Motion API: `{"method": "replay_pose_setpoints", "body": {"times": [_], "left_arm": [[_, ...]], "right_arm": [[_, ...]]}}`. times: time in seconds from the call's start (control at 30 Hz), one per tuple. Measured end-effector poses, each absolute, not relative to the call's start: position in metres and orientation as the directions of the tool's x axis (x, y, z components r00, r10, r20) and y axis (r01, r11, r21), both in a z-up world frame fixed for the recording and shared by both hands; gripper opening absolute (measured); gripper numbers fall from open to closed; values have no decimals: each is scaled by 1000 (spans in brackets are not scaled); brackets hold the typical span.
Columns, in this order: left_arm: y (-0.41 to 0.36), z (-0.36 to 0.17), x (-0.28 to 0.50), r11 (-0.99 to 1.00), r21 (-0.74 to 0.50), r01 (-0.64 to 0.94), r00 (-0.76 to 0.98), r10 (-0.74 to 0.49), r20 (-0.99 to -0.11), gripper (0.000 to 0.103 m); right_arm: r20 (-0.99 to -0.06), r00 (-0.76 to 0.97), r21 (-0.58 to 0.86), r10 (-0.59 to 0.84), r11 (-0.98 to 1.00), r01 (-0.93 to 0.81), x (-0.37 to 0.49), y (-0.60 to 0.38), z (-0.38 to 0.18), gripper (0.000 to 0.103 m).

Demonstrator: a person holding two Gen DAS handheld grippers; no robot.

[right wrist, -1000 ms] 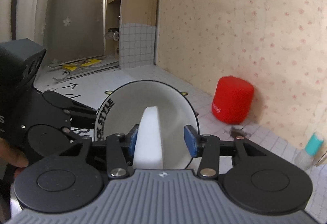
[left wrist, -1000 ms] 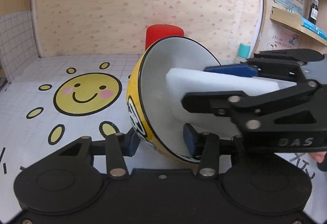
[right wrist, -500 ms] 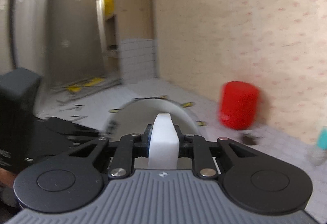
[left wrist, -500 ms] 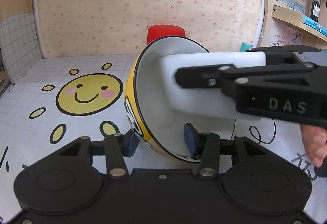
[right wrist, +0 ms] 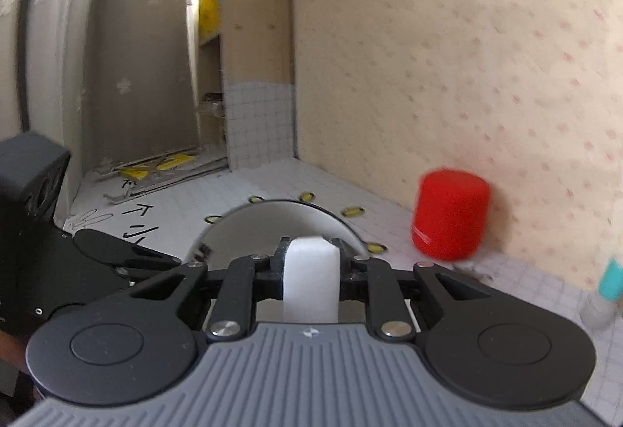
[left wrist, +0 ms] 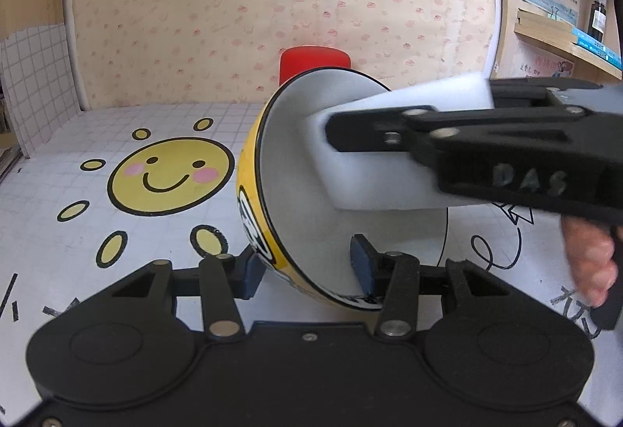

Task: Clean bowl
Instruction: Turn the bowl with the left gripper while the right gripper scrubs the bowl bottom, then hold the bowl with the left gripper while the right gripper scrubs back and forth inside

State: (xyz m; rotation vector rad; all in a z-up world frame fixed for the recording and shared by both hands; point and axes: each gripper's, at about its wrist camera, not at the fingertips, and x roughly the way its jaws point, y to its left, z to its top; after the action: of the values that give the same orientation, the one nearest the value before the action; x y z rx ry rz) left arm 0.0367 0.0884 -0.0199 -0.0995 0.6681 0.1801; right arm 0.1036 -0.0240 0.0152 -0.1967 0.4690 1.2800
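The left gripper (left wrist: 303, 267) is closed on the lower rim of the yellow bowl (left wrist: 311, 193), one pad outside the wall and one inside, holding it tipped on its side just ahead of the fingers with the white interior facing the right gripper (right wrist: 310, 263). That right gripper is clamped tight on a white sponge (left wrist: 373, 154), which stands on edge between its pads and reaches forward into the bowl's cavity. From the left wrist view the sponge's front edge seems pressed against the upper inner wall, though motion blur makes the exact contact hard to confirm.

The step in hand looks like the scrubbing itself. The next move likely calls for sweeping the sponge around the inner wall and down toward the base, while the left gripper holds the rim firm against that push. A red cylinder (right wrist: 449, 215) stands on the table (left wrist: 58, 170) beyond the bowl, well apart.
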Motion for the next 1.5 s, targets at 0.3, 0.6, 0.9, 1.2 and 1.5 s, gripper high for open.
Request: {"method": "replay_pose_setpoints", "body": {"times": [0.3, 0.6, 0.9, 1.2, 1.5], "left_arm": [[90, -20, 36, 981, -37, -192, 773, 127, -622, 49], [92, -19, 35, 982, 27, -185, 770, 162, -617, 65], [92, -20, 31, 987, -14, -162, 777, 119, -618, 47], [87, -21, 29, 981, -17, -195, 772, 143, -619, 46], [88, -21, 26, 982, -17, -190, 773, 139, -619, 46]], "right_arm": [[-462, 256, 146, 849, 357, -922, 118, -28, 14, 21], [-467, 241, 164, 851, 352, -922, 122, -29, 14, 21], [-482, 259, 130, 837, 360, -924, 119, -31, 15, 22], [-495, 277, 95, 823, 369, -925, 115, -33, 15, 22], [-478, 295, 72, 827, 372, -925, 112, -34, 17, 21]]}}
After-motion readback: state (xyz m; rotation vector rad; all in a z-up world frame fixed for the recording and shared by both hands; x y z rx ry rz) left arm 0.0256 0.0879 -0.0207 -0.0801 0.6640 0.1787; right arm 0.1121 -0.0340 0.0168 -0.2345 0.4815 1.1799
